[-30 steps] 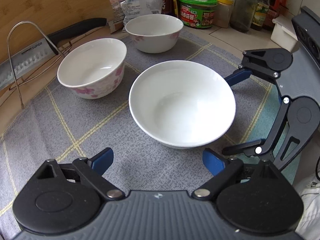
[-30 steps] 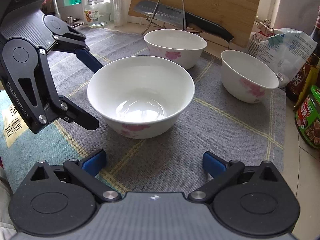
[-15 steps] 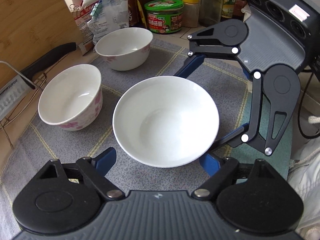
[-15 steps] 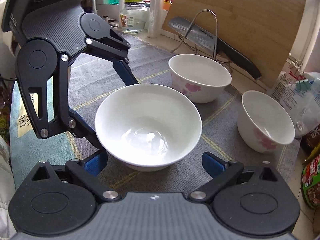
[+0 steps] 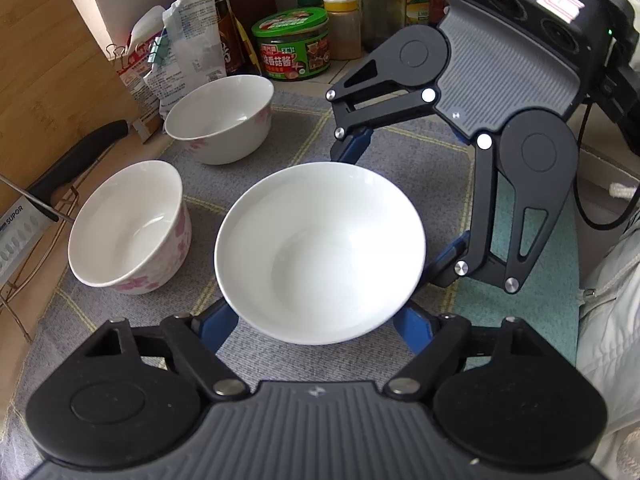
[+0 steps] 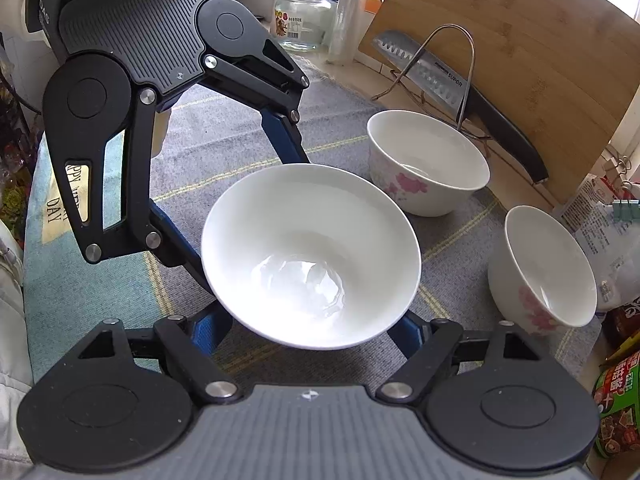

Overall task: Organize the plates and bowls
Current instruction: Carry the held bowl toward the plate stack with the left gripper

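Left wrist view: shows the large white bowl (image 5: 320, 252) in the middle, on the grey checked mat (image 5: 420, 160). Left gripper (image 5: 316, 324) at the near side of this bowl, blue fingers (image 5: 216, 326) tucked under its rim on both sides; jaws just closing in, pads seem to press the bowl wall, so grasping it. Right gripper (image 5: 400, 196) across the bowl, one blue finger at the far rim, other at the right side under the rim, also closed in on the bowl. Left of the large bowl, nearly touching, a flowered bowl (image 5: 128, 228); behind that, further from the large bowl, a second flowered bowl (image 5: 220, 118). Beyond the large bowl, a green-lidded jar (image 5: 294, 44) and bottles. Far left of the bowl, a wooden cutting board (image 5: 48, 80) and a knife (image 5: 60, 176) on a wire rack.

Right wrist view: same large white bowl (image 6: 310, 256) in the middle, right gripper (image 6: 308, 332) holding it from the near side, fingers hidden under the rim. Left gripper (image 6: 240, 200) to the left of the bowl, fingers against its wall. Right of the bowl, the two flowered bowls (image 6: 428, 162) (image 6: 540, 268), apart from it. Behind the bowl, a glass jar (image 6: 304, 16).
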A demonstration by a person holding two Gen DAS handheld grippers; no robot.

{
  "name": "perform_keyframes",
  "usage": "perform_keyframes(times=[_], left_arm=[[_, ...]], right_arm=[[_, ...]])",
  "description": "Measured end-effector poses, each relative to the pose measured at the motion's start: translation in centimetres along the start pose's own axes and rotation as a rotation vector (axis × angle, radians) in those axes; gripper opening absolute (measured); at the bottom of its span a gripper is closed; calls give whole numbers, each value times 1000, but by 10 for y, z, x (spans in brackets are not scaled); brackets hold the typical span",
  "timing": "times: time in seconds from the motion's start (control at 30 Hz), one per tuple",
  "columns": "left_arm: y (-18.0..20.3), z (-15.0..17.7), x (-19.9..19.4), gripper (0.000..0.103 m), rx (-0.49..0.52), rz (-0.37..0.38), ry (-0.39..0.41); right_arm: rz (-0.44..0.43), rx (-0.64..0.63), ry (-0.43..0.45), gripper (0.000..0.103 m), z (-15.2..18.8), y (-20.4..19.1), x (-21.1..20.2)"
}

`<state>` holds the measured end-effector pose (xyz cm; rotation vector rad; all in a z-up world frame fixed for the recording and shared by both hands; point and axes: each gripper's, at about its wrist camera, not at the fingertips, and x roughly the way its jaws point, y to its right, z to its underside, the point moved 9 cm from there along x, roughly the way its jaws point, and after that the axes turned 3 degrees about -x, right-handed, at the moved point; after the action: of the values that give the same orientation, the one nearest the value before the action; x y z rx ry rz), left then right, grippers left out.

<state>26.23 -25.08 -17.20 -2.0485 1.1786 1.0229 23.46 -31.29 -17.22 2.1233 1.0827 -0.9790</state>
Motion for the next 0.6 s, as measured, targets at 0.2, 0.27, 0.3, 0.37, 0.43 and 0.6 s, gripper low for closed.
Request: perform_keyframes(times=[0.2, 0.27, 0.3, 0.37, 0.43, 0.6], left_arm=[[7, 6, -13, 84, -18, -11, 18], [6, 10, -18, 84, -31, -17, 23], [6, 13, -21, 84, -40, -18, 24], [4, 21, -28, 84, -54, -27, 24], [-1, 29, -37, 84, -70, -41, 24], [-10, 56, -61, 84, -110, -83, 27]], right_arm=[[-1, -21, -12, 87, -6, -10, -7], [-6, -35, -13, 87, -11, -15, -8], [-11, -42, -14, 87, -13, -18, -7], [-20, -56, -17, 87, -19, -24, -6], [-25, -77, -15, 87, -28, -32, -4], [-48, -128, 4, 87, -57, -54, 7]])
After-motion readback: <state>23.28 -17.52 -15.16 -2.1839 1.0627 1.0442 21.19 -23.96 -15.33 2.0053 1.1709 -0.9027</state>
